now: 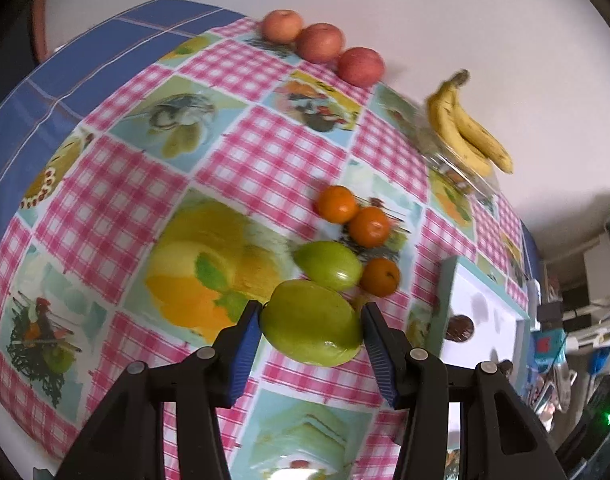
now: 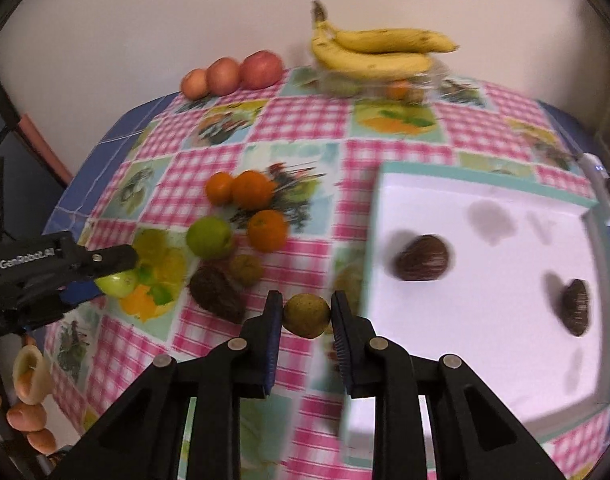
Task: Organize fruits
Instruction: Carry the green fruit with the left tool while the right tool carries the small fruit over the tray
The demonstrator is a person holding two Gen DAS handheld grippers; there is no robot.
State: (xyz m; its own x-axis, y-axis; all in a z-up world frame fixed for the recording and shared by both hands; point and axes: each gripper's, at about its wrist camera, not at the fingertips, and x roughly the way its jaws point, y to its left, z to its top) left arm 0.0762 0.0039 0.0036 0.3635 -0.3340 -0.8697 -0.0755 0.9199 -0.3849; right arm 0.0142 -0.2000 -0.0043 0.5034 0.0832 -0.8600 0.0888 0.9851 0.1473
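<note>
Because each fruit is pinched across its middle for carrying, left fingers (image 1: 311,316) grip a smooth green oval fruit (image 1: 311,322) and right fingers (image 2: 307,312) clamp a small olive-brown round fruit (image 2: 307,315), both apparently clear of the checked surface (image 1: 265,152).

Three red apples (image 2: 233,74) sit in a row, with two bananas (image 2: 377,52) and three oranges (image 2: 251,208). There are two green fruits (image 1: 321,292), two olive-brown round fruits (image 2: 307,315) and three dark brown fruits (image 2: 423,258).

Glossy, smooth-skinned green mango (image 1: 311,322); rough, fibrous brown fruit (image 2: 423,258) on matt white foam tray (image 2: 505,320); printed checked tablecloth (image 1: 265,152).
</note>
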